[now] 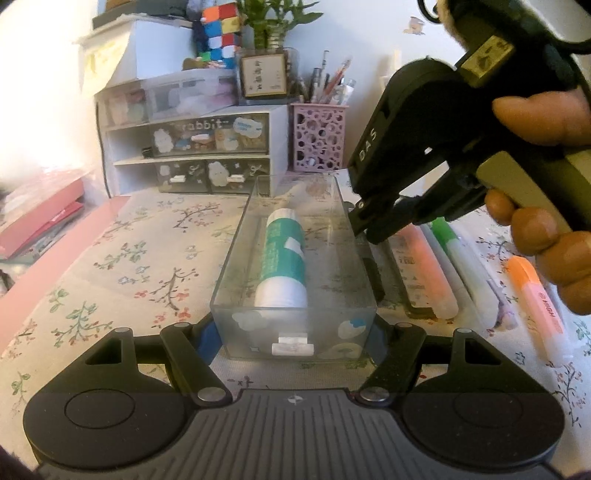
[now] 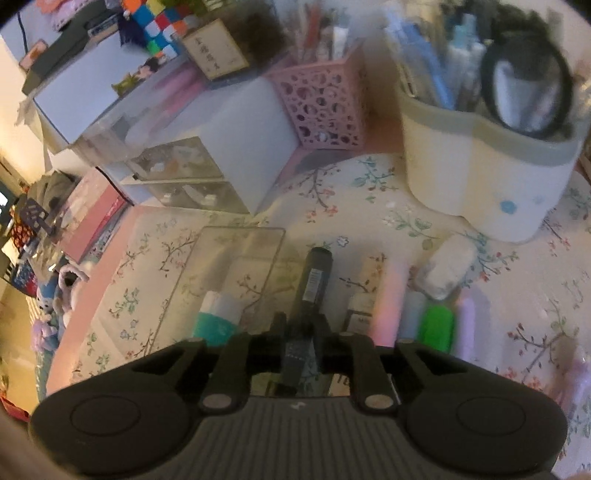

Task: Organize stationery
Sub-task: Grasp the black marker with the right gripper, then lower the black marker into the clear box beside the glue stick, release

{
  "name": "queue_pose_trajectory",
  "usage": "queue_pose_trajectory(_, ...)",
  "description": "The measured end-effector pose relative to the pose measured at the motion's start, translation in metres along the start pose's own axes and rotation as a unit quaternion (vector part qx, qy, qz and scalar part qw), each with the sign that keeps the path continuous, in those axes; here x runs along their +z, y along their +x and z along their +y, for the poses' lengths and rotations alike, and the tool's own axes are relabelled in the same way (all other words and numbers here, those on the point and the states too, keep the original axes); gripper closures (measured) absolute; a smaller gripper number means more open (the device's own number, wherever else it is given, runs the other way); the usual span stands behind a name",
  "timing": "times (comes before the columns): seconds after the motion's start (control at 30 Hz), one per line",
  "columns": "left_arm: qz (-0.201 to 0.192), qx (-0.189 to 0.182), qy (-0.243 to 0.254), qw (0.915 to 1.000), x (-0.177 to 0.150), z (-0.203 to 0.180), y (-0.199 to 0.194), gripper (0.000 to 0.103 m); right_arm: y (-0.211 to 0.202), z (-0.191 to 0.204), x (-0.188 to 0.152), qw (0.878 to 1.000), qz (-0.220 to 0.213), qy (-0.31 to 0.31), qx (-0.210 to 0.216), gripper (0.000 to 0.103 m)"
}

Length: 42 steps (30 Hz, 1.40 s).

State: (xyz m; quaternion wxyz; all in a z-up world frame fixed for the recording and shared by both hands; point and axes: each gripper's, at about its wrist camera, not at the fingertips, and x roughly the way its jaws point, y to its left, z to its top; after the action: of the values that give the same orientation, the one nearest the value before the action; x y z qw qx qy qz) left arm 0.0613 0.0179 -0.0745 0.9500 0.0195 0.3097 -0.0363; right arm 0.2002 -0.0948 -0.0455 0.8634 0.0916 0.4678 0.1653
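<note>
Nearest in the left wrist view: one left gripper (image 1: 293,332), its fingers clamped on the near end of one clear drawer (image 1: 258,236), which rests on the floral-clothed bench (image 1: 122,266).

Contents of drawer: one glue stick (image 1: 284,258), teal label, white ends, lying lengthwise.

Right of drawer, on the bench: a row of highlighters, at least four countable — one pink (image 1: 424,266), one green-capped (image 1: 448,232), one pale (image 1: 476,295), one orange (image 1: 539,306) farthest right. The right gripper partly covers the far ends of the row.

Right gripper (image 1: 364,225): one, held by a person's hand (image 1: 543,229), tips just beside the drawer's right wall. From its own wrist view, its fingers (image 2: 279,323) are clamped on one dark pen (image 2: 314,280), which points away over the bench between the drawer and the highlighter row.

Far items, one each: white drawer cabinet (image 1: 192,147), pink perforated pen holder (image 1: 319,136) full of pens, framed calligraphy card (image 1: 264,75), stack of coloured cubes (image 1: 221,29), potted plant (image 1: 271,26). Far left: pink folders (image 1: 40,221).

Right wrist view only: one cream pen pot (image 2: 480,177) with grey rim, far right, crowded with pens and a round black-framed object; one small white eraser-like block (image 2: 445,273) near it; soft toys (image 2: 55,302) at left. That view is blurred. The dark pen is hidden in the left wrist view.
</note>
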Motion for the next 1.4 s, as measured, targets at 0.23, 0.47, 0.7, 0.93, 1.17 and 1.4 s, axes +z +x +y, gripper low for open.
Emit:
queue_pose_trajectory(0.23,0.0,-0.001,-0.002,1.0,0.0,0.0,0.0,0.031,0.01,0.005,0.001,1.0,-0.002,-0.019,-0.023,0.094)
queue_pose_trajectory(0.47,0.0,-0.001,-0.001,1.0,-0.001,0.0,0.0,0.031,0.003,-0.014,-0.003,0.999,-0.002,0.042,0.013,0.096)
queue_pose_trajectory(0.7,-0.001,-0.002,0.0,1.0,-0.001,-0.001,0.0,0.031,-0.021,-0.028,-0.008,0.994,-0.03,0.096,0.046,0.096)
queue_pose_trajectory(0.93,0.0,-0.005,0.005,1.0,-0.001,-0.002,0.001,0.031,-0.045,-0.018,-0.008,0.985,-0.051,0.122,0.114,0.096)
queue_pose_trajectory(1.17,0.0,-0.006,0.006,1.0,-0.001,-0.001,0.001,0.031,-0.032,0.008,-0.011,0.987,-0.025,0.104,0.122,0.096)
queue_pose_trajectory(1.4,0.0,-0.009,0.01,0.9999,0.0,0.0,0.001,0.03,-0.022,0.018,-0.014,0.992,-0.006,0.094,0.084,0.093)
